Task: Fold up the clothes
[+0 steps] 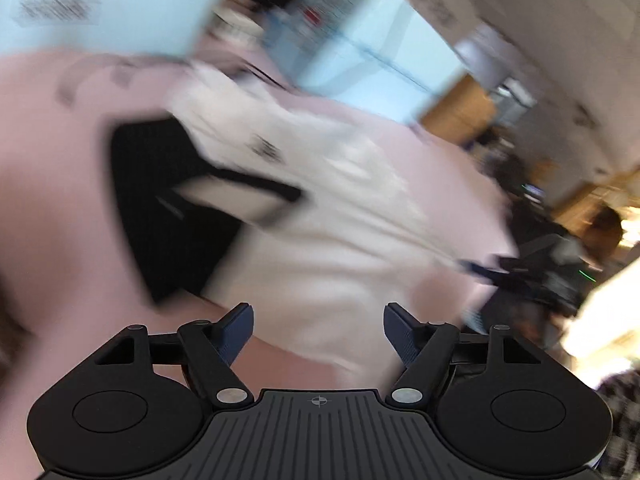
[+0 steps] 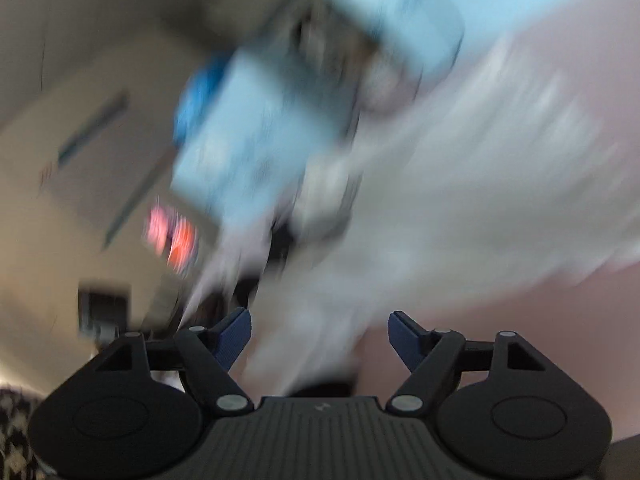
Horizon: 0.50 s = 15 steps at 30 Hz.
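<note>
Both views are blurred by motion. A white garment (image 1: 320, 208) with a dark-trimmed sleeve lies spread on a pink surface (image 1: 52, 200). My left gripper (image 1: 318, 332) is open and empty, above the garment's near edge. The other gripper shows at the garment's right edge in the left wrist view (image 1: 516, 268). In the right wrist view the white garment (image 2: 460, 208) fills the right side. My right gripper (image 2: 320, 336) is open and empty, with the garment's edge between and just beyond its fingers.
A black item (image 1: 160, 200) lies on the pink surface left of the garment. Light blue boxes (image 1: 360, 40) stand beyond it, and also show in the right wrist view (image 2: 256, 144). A room with wooden furniture (image 1: 460, 108) lies to the right.
</note>
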Each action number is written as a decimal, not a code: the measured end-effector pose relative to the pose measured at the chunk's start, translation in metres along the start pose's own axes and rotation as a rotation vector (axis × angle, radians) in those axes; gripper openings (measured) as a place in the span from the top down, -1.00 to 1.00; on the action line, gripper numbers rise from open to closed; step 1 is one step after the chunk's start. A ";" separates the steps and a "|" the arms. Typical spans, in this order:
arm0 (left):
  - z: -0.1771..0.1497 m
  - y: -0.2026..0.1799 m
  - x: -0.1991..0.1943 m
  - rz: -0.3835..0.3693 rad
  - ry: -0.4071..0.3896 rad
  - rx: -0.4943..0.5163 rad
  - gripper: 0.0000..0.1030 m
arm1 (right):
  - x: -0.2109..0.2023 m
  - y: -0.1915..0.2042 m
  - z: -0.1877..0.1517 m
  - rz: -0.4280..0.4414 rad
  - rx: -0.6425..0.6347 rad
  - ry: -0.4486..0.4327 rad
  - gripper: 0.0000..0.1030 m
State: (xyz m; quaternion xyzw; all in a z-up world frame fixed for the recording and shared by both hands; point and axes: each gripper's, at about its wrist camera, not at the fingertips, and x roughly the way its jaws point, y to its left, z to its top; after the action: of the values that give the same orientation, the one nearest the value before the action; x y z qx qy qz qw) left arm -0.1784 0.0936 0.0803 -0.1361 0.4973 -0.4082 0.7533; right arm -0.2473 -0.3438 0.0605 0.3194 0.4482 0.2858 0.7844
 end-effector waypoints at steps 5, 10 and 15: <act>-0.017 -0.008 0.070 0.020 0.178 -0.014 -0.44 | 0.022 -0.002 -0.004 0.045 0.047 0.056 -0.44; -0.006 -0.005 0.085 -0.053 0.122 -0.064 -0.43 | 0.022 0.000 -0.014 0.025 0.012 0.080 0.46; -0.010 -0.017 0.094 -0.014 0.112 -0.003 0.96 | 0.018 -0.009 -0.019 0.047 0.036 0.119 0.75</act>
State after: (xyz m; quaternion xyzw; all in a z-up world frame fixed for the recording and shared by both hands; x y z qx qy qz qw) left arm -0.1793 0.0146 0.0257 -0.1178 0.5383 -0.4197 0.7213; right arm -0.2545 -0.3318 0.0366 0.3265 0.4916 0.3146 0.7435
